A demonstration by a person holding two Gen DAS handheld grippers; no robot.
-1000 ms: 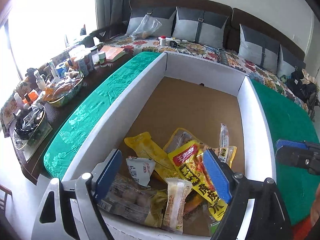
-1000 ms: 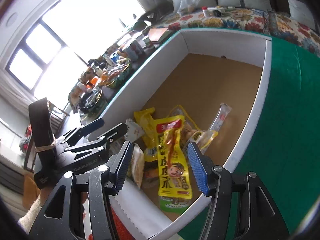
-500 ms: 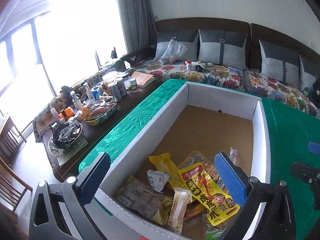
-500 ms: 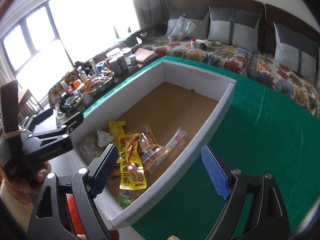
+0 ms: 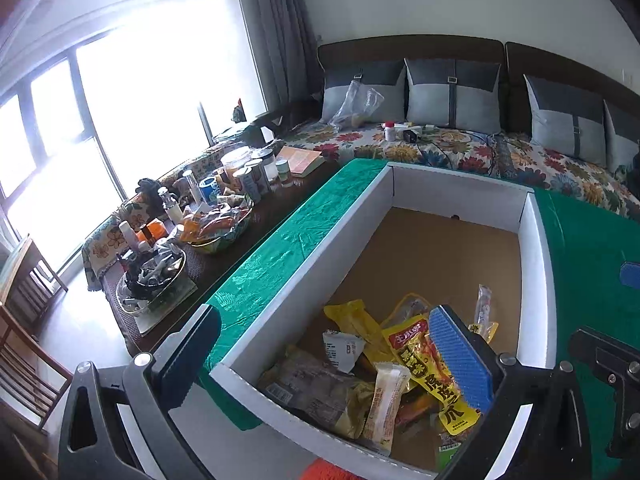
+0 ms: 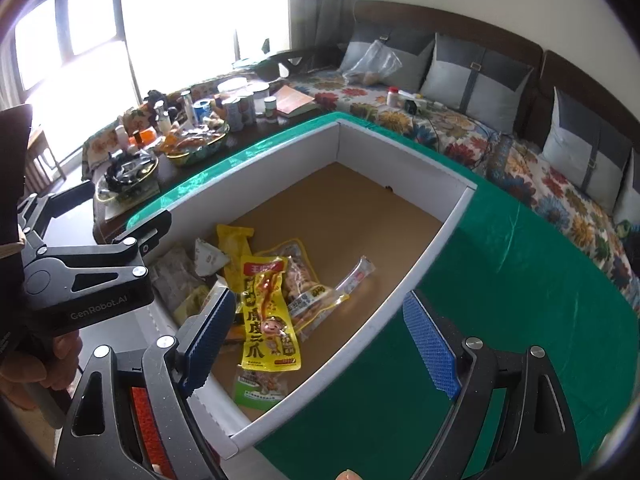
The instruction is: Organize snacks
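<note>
A white cardboard box with a brown floor stands on a green cloth. At its near end lie several snack packets: a yellow chicken-feet packet, a plain yellow one, a white triangular one, a brownish bag, a cream stick, a clear stick and a green packet. My left gripper hangs open above the box's near left corner, holding nothing. My right gripper is open and empty above the box's right wall.
A dark side table to the left carries bowls, cans and bottles. A flowered sofa with grey cushions runs behind the box. Green cloth stretches to the right. A wooden chair stands at the far left.
Both grippers rose and drew back from the snack pile, and their jaws spread wider. The right gripper rolled and now straddles the box's right wall. The packets lie as before.
</note>
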